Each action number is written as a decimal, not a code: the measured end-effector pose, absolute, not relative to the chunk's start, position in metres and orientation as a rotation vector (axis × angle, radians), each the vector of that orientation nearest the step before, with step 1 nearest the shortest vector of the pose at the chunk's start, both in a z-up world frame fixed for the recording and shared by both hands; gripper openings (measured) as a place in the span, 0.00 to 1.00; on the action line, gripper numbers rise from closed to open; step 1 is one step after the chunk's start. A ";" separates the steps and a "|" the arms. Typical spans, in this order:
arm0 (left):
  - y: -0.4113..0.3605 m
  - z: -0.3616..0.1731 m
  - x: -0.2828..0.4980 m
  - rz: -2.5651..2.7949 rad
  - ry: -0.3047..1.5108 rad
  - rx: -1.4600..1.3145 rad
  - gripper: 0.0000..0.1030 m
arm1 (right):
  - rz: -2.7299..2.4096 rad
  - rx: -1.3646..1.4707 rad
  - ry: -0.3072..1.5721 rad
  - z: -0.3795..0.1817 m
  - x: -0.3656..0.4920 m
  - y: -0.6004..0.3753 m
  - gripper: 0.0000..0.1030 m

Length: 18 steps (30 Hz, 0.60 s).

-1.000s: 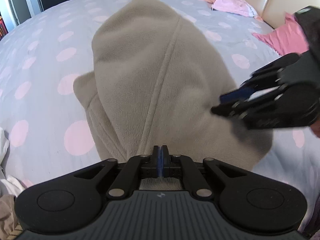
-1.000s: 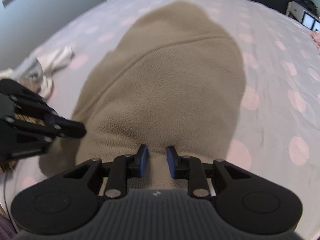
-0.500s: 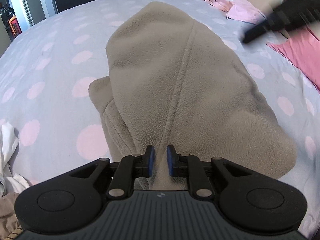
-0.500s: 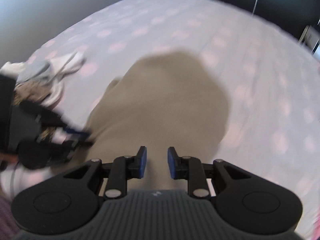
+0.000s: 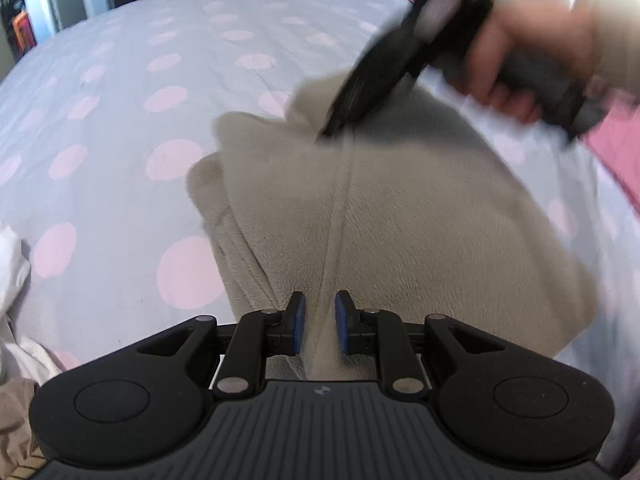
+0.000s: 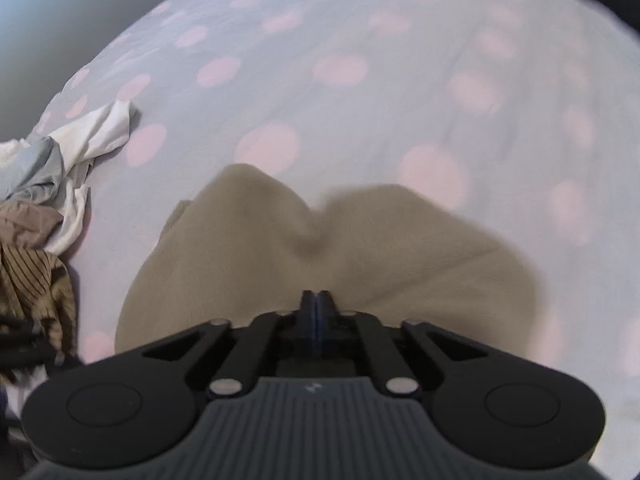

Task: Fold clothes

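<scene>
On the spotted bedspread (image 5: 120,80), beige fleece (image 5: 400,216), left gripper (image 5: 319,322) parted (touching nothing), right gripper (image 6: 316,312) clenched on fleece.

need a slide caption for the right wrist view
Right gripper pinched shut on a beige fleece lying on a pink-dotted bedspread.

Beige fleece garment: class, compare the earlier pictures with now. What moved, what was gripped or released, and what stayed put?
The right gripper crossed to the beige fleece garment's far end and closed there, bunching it. The left gripper opened, releasing the near edge. The spotted bedcover and clothes pile stayed.
</scene>
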<state>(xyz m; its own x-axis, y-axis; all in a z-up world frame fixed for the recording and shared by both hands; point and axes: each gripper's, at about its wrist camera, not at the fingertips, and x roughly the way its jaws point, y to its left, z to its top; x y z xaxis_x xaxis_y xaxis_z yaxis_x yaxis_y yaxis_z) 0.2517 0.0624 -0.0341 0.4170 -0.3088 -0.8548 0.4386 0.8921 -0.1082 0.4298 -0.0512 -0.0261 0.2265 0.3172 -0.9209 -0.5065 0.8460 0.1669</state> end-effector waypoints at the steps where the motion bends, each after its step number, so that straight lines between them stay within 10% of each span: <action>1: 0.070 -0.028 0.254 -0.456 1.022 0.118 0.15 | 0.569 -0.194 1.216 -0.037 0.431 -0.042 0.02; 18: 0.051 -0.029 0.278 -0.463 0.983 0.058 0.18 | 0.534 -0.230 1.078 0.000 0.424 -0.041 0.06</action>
